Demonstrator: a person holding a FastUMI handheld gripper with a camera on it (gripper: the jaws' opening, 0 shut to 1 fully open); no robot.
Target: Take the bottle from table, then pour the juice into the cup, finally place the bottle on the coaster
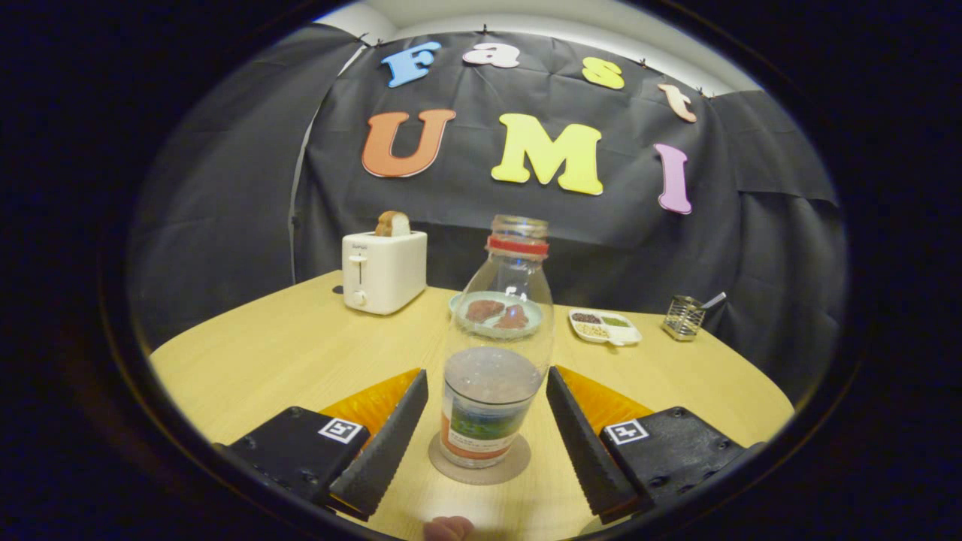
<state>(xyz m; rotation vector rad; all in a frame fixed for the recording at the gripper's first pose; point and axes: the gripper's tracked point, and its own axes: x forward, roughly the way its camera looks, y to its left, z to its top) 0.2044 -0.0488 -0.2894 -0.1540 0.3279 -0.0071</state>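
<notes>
- While the gripper (487, 391) looks across the table (263, 361), its two black fingers (383, 443) stand wide apart, one on each side of the bottle (497, 338), and they do not touch it.
- The bottle stands upright on a round grey coaster (481, 466) — right between the fingers.
- It is a clear bottle with a red ring (517, 246) around its neck and no cap on top.
- A colourful label (481, 436) goes around the bottom part of the bottle.
- Behind the bottle, seen partly through its glass, is a light blue plate (462, 304) with two brown pieces of food (485, 309) on it.
- Farther back from the bottle, on the side of the left finger, sits a white toaster (383, 270) with a slice of bread (392, 223) sticking out of it.
- On the other side of the bottle, past the plate, is a small white tray (605, 328) with little piles of food in its parts.
- Beyond that tray, farther from the bottle, stands a small metal holder (682, 317) with a handle poking out.
- Close to the camera, nearer than the bottle, a bit of a fingertip (447, 527) peeks in — blurry.
</notes>
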